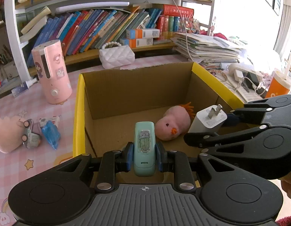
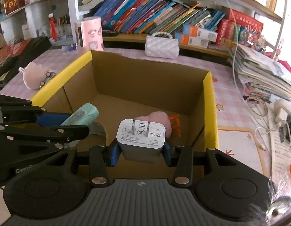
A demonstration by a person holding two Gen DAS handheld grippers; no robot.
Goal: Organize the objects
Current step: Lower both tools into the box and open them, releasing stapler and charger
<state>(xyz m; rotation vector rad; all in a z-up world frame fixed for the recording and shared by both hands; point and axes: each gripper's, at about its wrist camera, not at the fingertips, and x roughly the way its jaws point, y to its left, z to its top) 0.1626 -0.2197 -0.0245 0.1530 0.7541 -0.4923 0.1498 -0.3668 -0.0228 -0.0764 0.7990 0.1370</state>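
Through the left wrist camera, I am holding the left gripper [image 1: 144, 159] over the near edge of the cardboard box [image 1: 137, 86], which fills the middle of the frame. Its blue pads are pinching a mint-green device [image 1: 144, 146] with a sticker on its face, pointing away from me. A pink plush chick [image 1: 173, 125] is lying on the box floor just right of centre. At the right edge, the right gripper [image 1: 223, 121] is gripping a white charger [image 1: 208, 121], prongs up. At the left of the frame, a pink humidifier [image 1: 51, 71] is standing on the checked tablecloth [image 1: 32, 158], with a toy car [image 1: 31, 135] lower left.

Through the right wrist camera, I am clamping the charger [image 2: 141, 139] at lower centre, above the box [image 2: 145, 79]. The plush [image 2: 159, 119] is peeking out behind it. At the left, the other gripper [image 2: 70, 121] is holding the green device [image 2: 82, 115] tilted over the box.
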